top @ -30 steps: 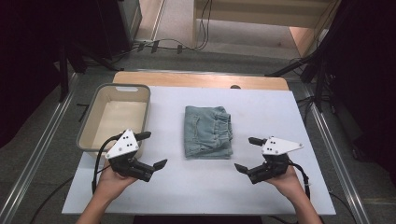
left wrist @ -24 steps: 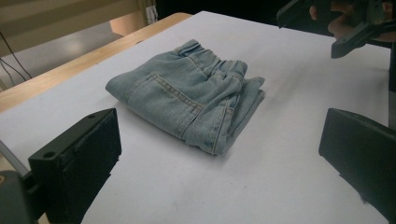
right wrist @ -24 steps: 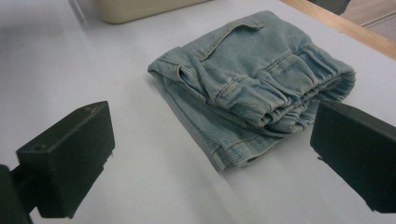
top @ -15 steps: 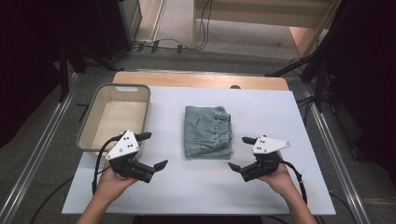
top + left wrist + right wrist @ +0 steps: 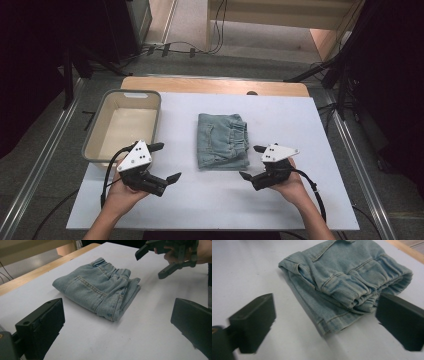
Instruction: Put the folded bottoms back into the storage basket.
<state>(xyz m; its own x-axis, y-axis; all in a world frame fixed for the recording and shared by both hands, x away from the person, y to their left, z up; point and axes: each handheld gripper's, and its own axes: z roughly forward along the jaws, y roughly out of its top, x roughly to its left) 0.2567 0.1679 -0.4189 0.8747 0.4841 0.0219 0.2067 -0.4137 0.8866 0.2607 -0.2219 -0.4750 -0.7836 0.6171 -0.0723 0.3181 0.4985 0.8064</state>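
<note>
A folded pair of light-blue jeans (image 5: 222, 141) lies flat in the middle of the white tabletop (image 5: 295, 112). My left gripper (image 5: 167, 162) is held low at the front left, open and holding nothing, a short way left of the jeans. My right gripper (image 5: 250, 161) is open too, close beside the jeans' near right corner without touching. In the left gripper view the jeans (image 5: 100, 290) lie ahead between my wide jaws (image 5: 117, 317), with the right gripper (image 5: 151, 263) beyond. In the right gripper view the jeans' elastic waistband (image 5: 362, 280) lies just ahead of the open jaws (image 5: 324, 315).
A beige rectangular bin (image 5: 97, 132) stands at the table's left, just behind my left hand. A wooden strip (image 5: 215, 85) runs along the far edge. Cables trail off both grippers toward the near edge. Metal rails flank the table.
My right gripper has moved left toward the jeans' right side. The left gripper has stayed where it was. The jeans have not moved.
</note>
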